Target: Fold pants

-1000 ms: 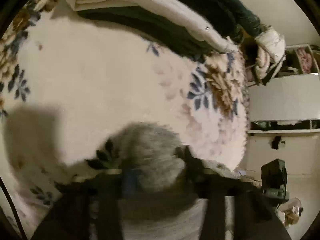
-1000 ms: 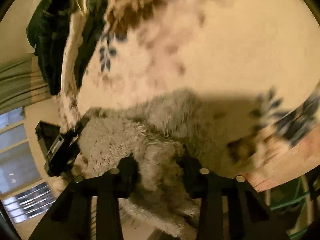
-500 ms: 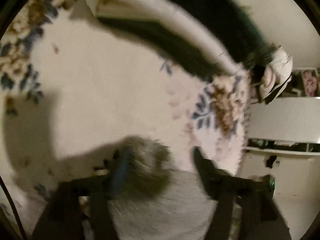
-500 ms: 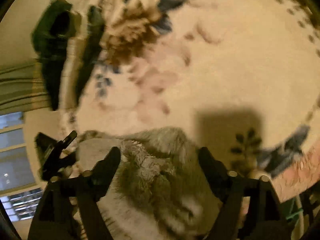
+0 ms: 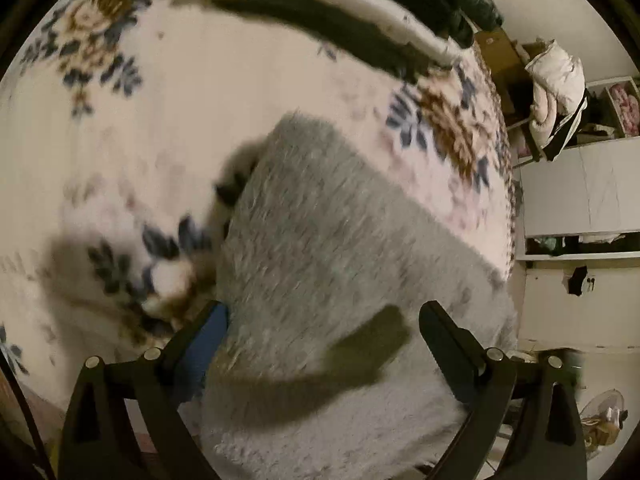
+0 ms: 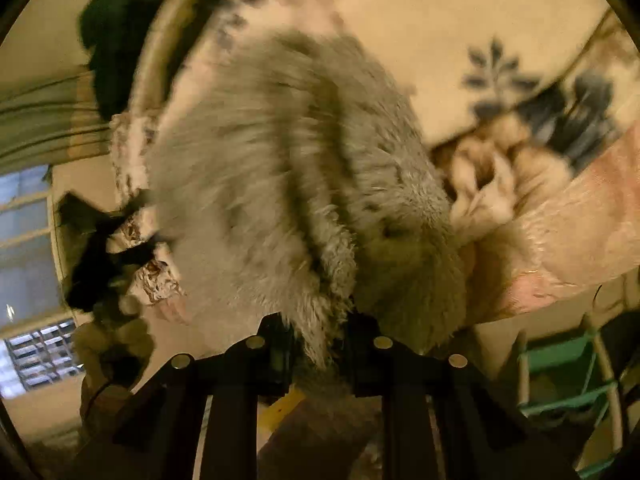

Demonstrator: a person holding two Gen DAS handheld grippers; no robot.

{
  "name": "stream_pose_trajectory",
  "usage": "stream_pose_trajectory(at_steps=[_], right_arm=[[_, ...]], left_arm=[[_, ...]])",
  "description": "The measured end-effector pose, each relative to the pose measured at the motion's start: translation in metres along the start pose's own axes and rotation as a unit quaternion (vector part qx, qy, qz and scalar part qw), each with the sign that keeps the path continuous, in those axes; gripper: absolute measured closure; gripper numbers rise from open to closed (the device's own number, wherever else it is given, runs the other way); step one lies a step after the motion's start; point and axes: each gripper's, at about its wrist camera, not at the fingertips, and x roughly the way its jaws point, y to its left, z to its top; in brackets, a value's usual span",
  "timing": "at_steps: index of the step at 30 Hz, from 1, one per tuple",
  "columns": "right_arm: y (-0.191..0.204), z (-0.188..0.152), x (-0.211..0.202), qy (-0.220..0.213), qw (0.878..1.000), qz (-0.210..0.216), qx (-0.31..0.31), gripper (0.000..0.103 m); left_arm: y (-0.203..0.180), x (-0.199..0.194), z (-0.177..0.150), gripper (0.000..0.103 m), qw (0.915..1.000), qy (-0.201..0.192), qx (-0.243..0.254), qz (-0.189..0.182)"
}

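A bed covered by a cream blanket [image 5: 192,128] with blue and brown flower prints is filling most of both views. At its far edge a folded pile of dark green and white bedding [image 5: 360,8] is lying against a pale wall. Beyond the bed, in the left wrist view, a white cabinet [image 5: 580,188] is standing with open cubbies [image 5: 616,104] above it; one cubby is holding something pink, too small to name. In the right wrist view a window [image 6: 28,240] is showing at the left edge and a green frame [image 6: 568,380] at the lower right.

The fluffy grey pants [image 5: 340,260] are lying on the blanket, reaching over the bed's near edge. The left hand-held gripper [image 5: 324,320] is standing released, its fingers wide apart either side of the fabric. The right hand-held gripper [image 6: 318,336] is clenched on a bunched ridge of the pants [image 6: 288,184].
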Motion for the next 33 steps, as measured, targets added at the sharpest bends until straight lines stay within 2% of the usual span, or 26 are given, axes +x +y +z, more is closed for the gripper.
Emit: stream_pose_trajectory(at_steps=[2,4,8,9,10,11,13,15,16,17,20,22,25,26,27,28,30,32,33], right_arm=[[-0.003,-0.014,-0.021,-0.013,1.000,-0.002,0.011,0.083],[-0.013,-0.024,-0.027,-0.013,1.000,-0.020,0.015,0.083],[-0.047,-0.017,0.000,0.000,0.994,-0.101,0.029,0.081],[-0.056,-0.011,0.013,0.016,0.994,-0.107,0.036,0.076],[-0.066,-0.004,0.025,0.043,0.993,-0.091,0.061,0.062],[-0.069,-0.001,0.030,0.058,0.992,-0.075,0.078,0.055],[-0.062,0.005,0.022,0.079,0.993,-0.020,0.080,0.054],[-0.041,0.010,-0.011,0.050,0.998,-0.021,0.036,0.035],[-0.033,0.014,-0.026,0.033,0.999,-0.026,0.024,0.022],[-0.025,0.020,-0.041,0.012,0.999,-0.033,0.014,0.020],[-0.002,0.046,-0.061,-0.022,0.999,-0.033,-0.009,0.020],[0.013,0.072,-0.050,-0.027,0.999,-0.036,-0.020,0.020],[0.027,0.101,-0.006,-0.005,0.999,-0.041,-0.036,0.021],[0.034,0.106,0.008,0.008,0.998,-0.049,-0.043,0.034],[0.042,0.111,0.016,0.007,0.995,-0.077,-0.060,0.047],[0.048,0.112,0.018,0.001,0.992,-0.102,-0.076,0.062],[0.045,0.121,0.014,-0.035,0.989,-0.124,-0.067,0.067],[0.022,0.132,0.007,-0.073,0.989,-0.124,-0.016,0.070],[0.013,0.136,0.008,-0.076,0.990,-0.118,0.003,0.070]], left_arm=[[0.002,0.005,-0.005,0.005,1.0000,0.009,-0.001,0.002],[0.004,0.009,-0.006,0.005,0.9999,0.011,-0.010,-0.005],[-0.001,0.009,-0.002,0.005,0.9998,0.005,-0.008,-0.015],[-0.002,0.009,-0.001,0.005,0.9998,0.005,-0.007,-0.017],[-0.004,0.008,0.000,0.005,0.9998,0.006,-0.006,-0.020],[-0.006,0.006,0.003,0.005,0.9997,0.006,-0.003,-0.022],[-0.009,-0.002,0.008,0.005,0.9996,0.002,0.008,-0.026],[-0.011,-0.011,0.017,0.005,0.9995,-0.009,0.020,-0.021],[-0.012,-0.013,0.023,0.005,0.9994,-0.012,0.023,-0.023],[-0.012,-0.015,0.033,0.005,0.9993,-0.017,0.025,-0.021],[-0.013,-0.004,0.058,0.005,0.9993,-0.015,0.029,-0.018],[-0.015,0.013,0.075,0.005,0.9993,0.002,0.036,-0.006],[-0.020,0.038,0.092,0.007,0.9972,0.028,0.068,-0.012],[-0.023,0.045,0.095,0.012,0.9960,0.032,0.082,-0.014],[-0.025,0.048,0.096,0.028,0.9945,0.029,0.098,-0.021],[-0.027,0.048,0.096,0.055,0.9935,0.027,0.107,-0.027],[-0.024,0.055,0.096,0.073,0.9924,0.035,0.116,-0.021],[-0.011,0.064,0.100,0.074,0.9938,0.048,0.098,-0.024],[-0.002,0.072,0.102,0.073,0.9948,0.057,0.080,-0.027]])
